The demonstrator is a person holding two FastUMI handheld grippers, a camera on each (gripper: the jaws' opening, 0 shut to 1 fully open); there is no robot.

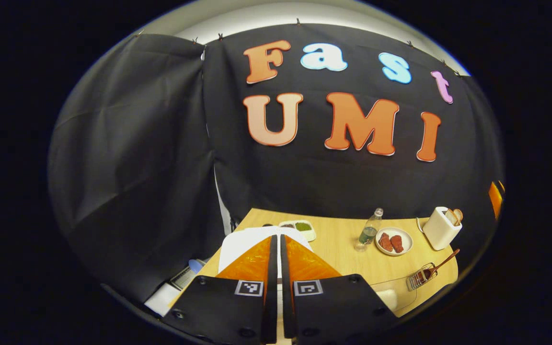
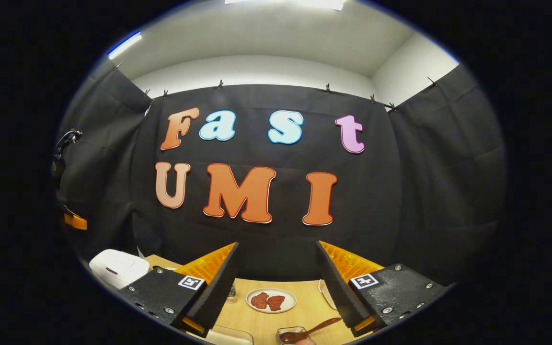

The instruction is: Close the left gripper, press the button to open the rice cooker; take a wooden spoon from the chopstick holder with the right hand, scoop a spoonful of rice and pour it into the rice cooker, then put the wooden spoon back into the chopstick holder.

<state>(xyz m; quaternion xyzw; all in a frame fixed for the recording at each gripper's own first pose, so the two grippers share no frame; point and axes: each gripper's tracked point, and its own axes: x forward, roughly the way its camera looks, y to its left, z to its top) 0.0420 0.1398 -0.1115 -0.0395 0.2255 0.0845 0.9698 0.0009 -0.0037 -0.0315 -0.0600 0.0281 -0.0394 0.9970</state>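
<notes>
In the left gripper view, my left gripper (image 1: 276, 238) is shut with nothing between its fingers, raised just in front of the white rice cooker (image 1: 237, 245), whose lid is down. The wire chopstick holder (image 1: 421, 278) stands at the table's right front with the wooden spoon (image 1: 446, 262) leaning out of it. A clear container (image 1: 397, 293) sits beside it. In the right gripper view, my right gripper (image 2: 277, 246) is open and empty, held above the table. The holder (image 2: 290, 334) and spoon (image 2: 318, 328) lie low between its fingers, and the rice cooker (image 2: 117, 268) is at the left.
On the wooden table (image 1: 338, 258) stand a divided dish (image 1: 300, 228), a water bottle (image 1: 369, 230), a plate of red meat (image 1: 394, 241) and a white toaster (image 1: 441, 228). The plate (image 2: 271, 300) lies ahead of my right gripper. Black cloth walls close the back and sides.
</notes>
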